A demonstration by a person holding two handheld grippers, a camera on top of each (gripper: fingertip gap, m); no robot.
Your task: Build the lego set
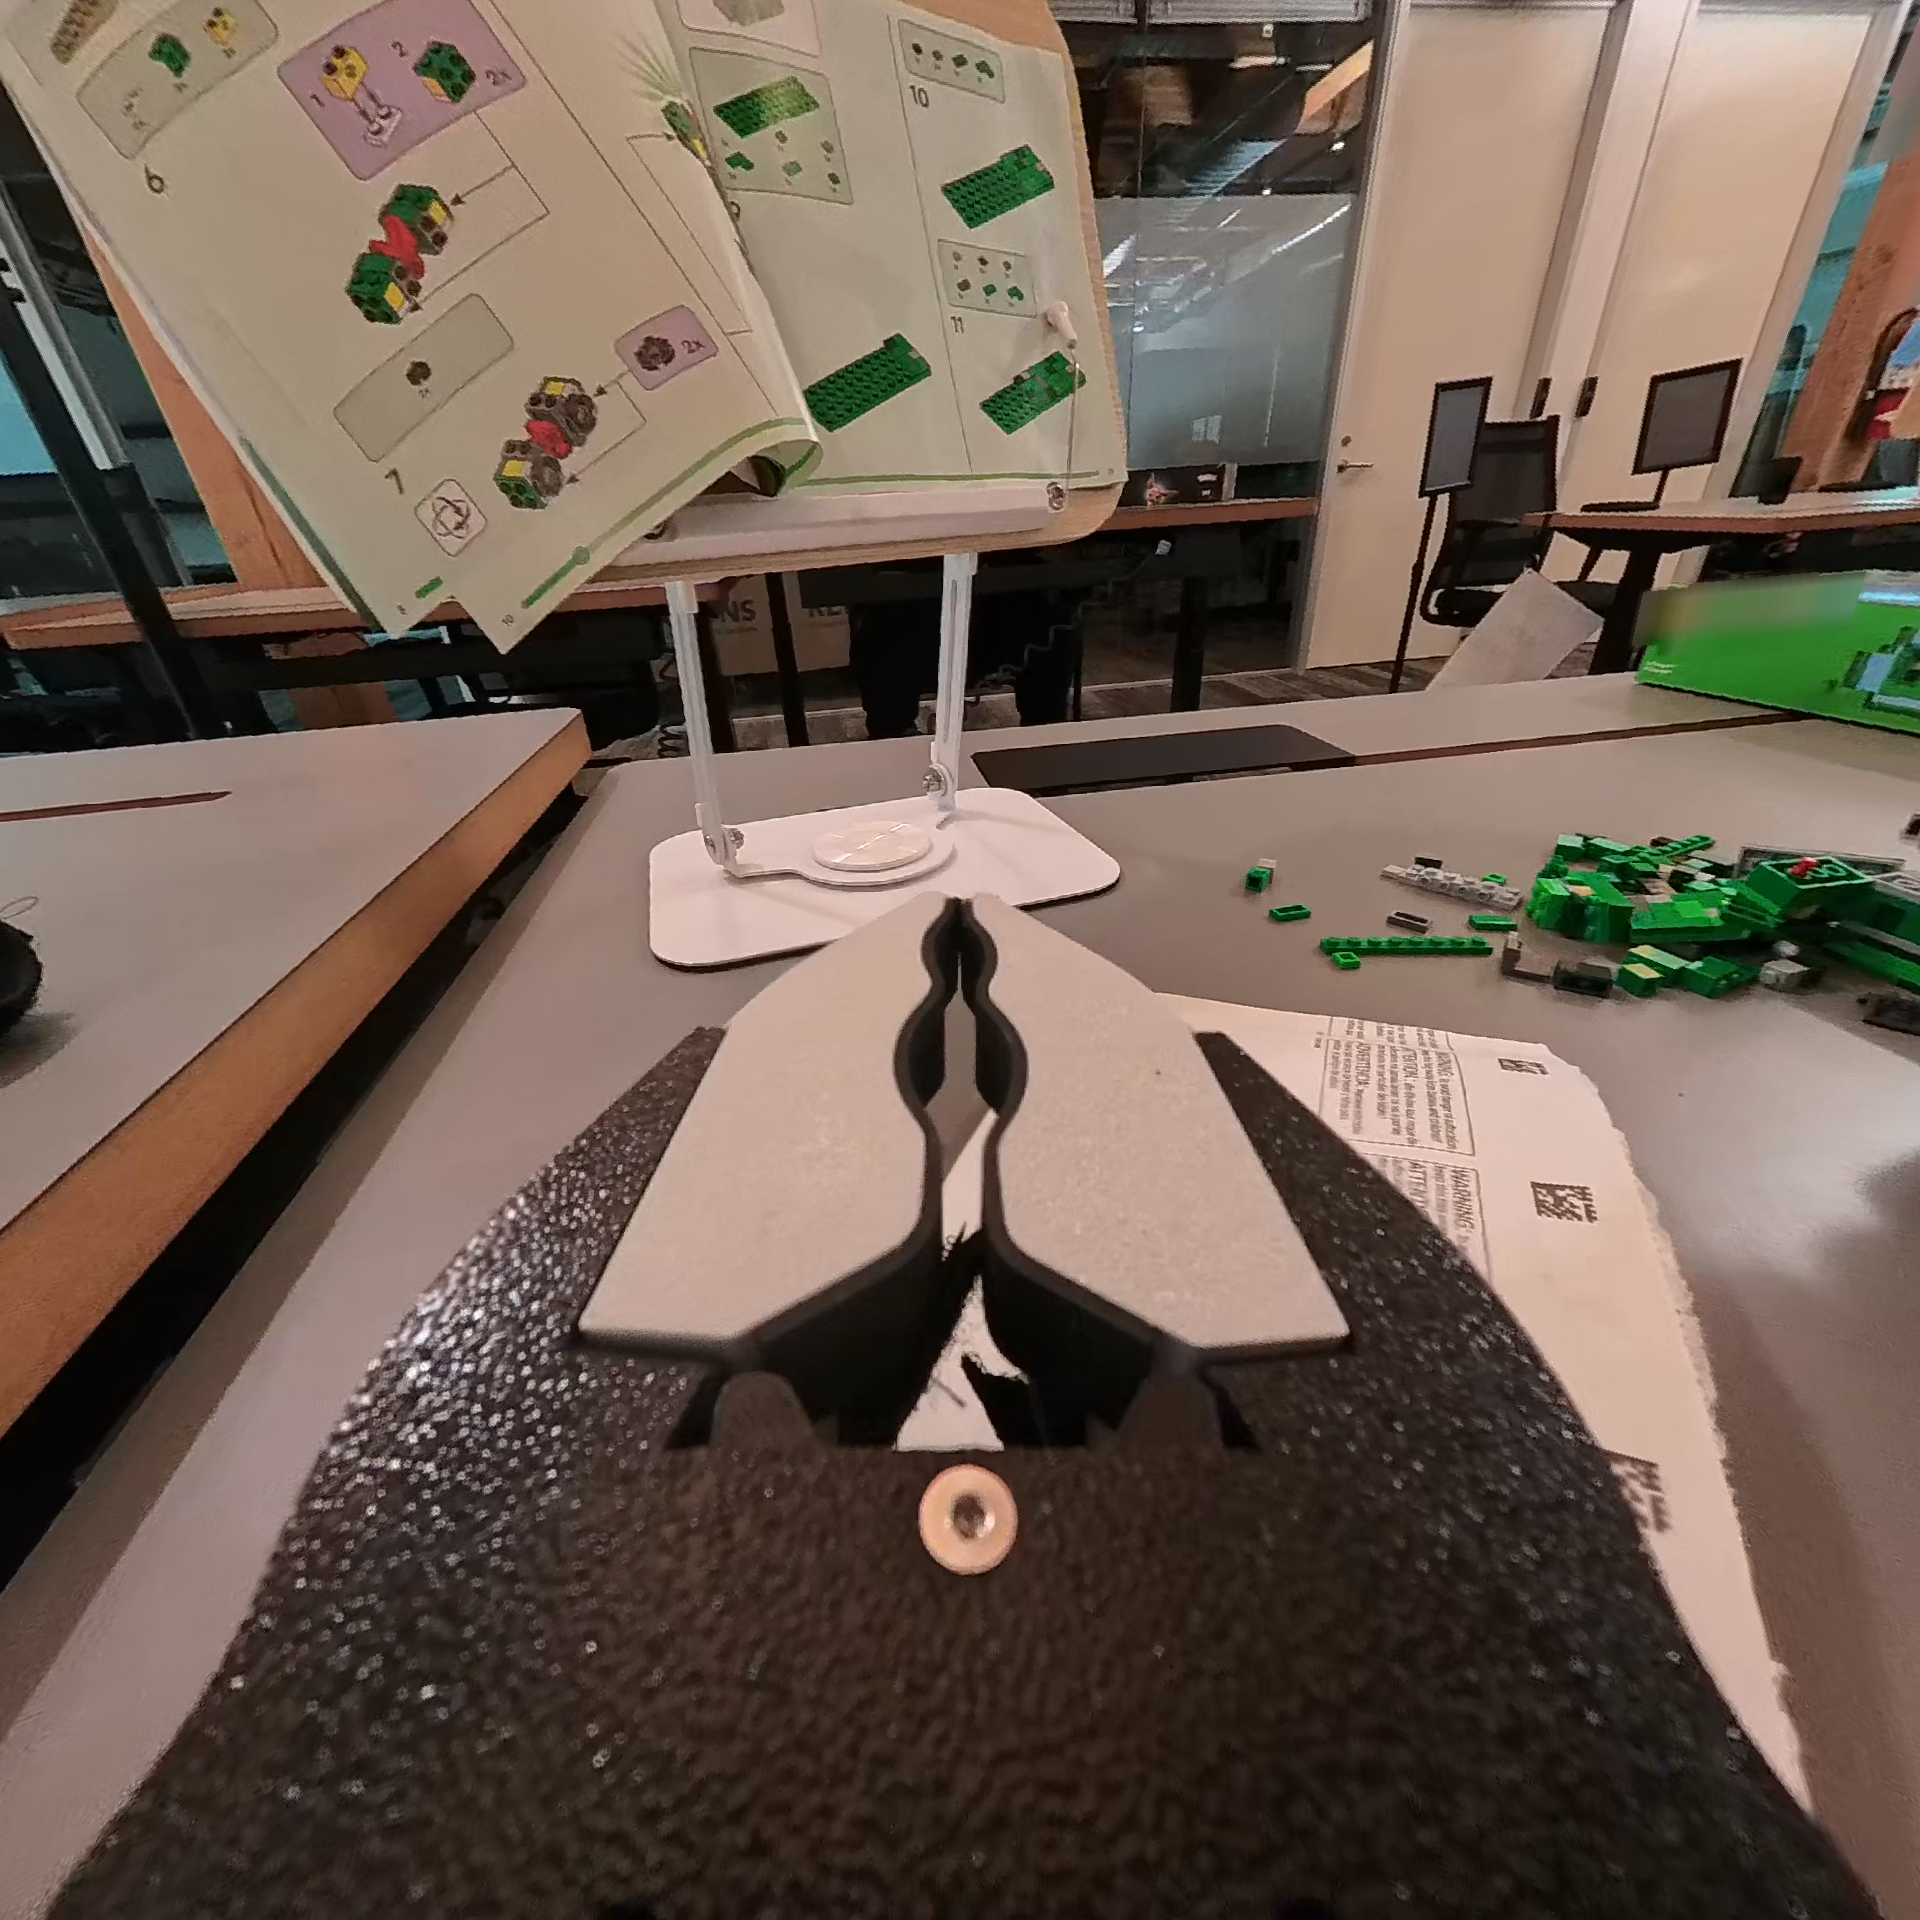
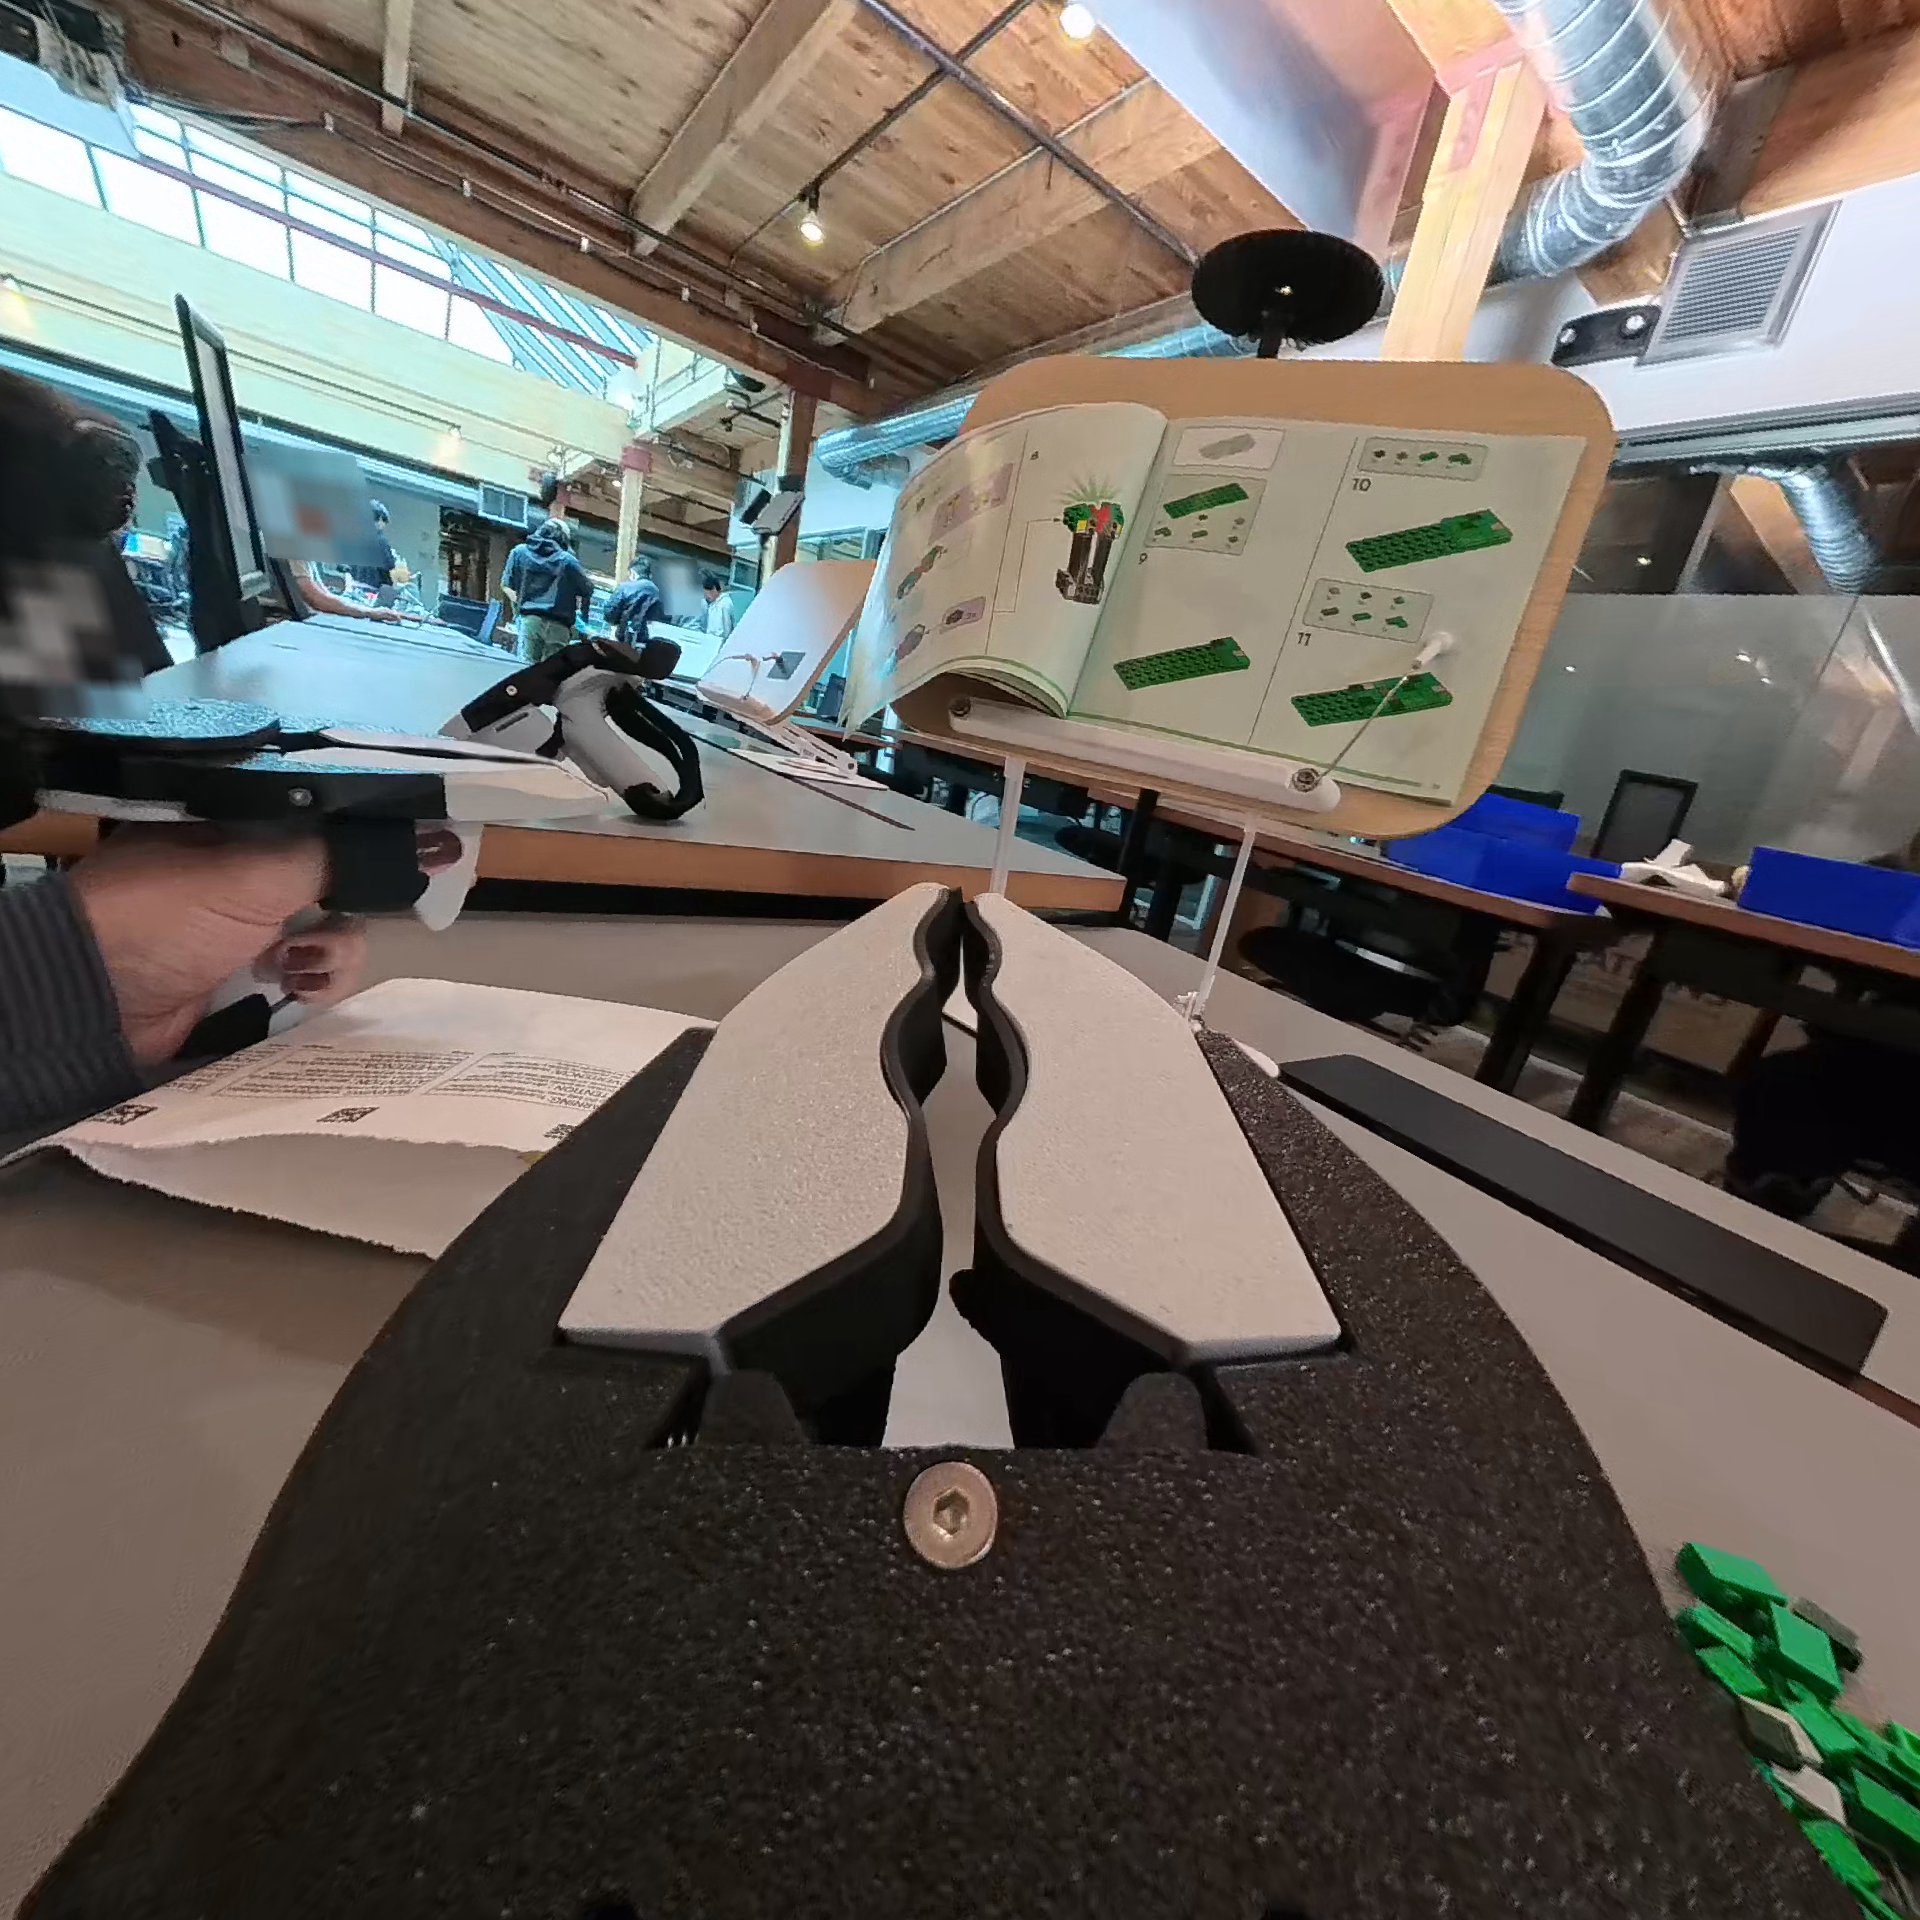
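Left gripper (image 1: 961,914) and right gripper (image 2: 961,904) both with fingers pressed together, nothing between them. Under the left, a torn white paper bag (image 1: 1455,1174) flat on the grey table (image 1: 1766,1195). Off to its right and farther out, a heap of green lego pieces (image 1: 1662,925), loose small bricks beside it. Beyond, an open instruction booklet (image 1: 582,260) propped on a white stand (image 1: 883,894). In the right wrist view, a hand (image 2: 197,935) gripping the left gripper's handle, held level above the bag.
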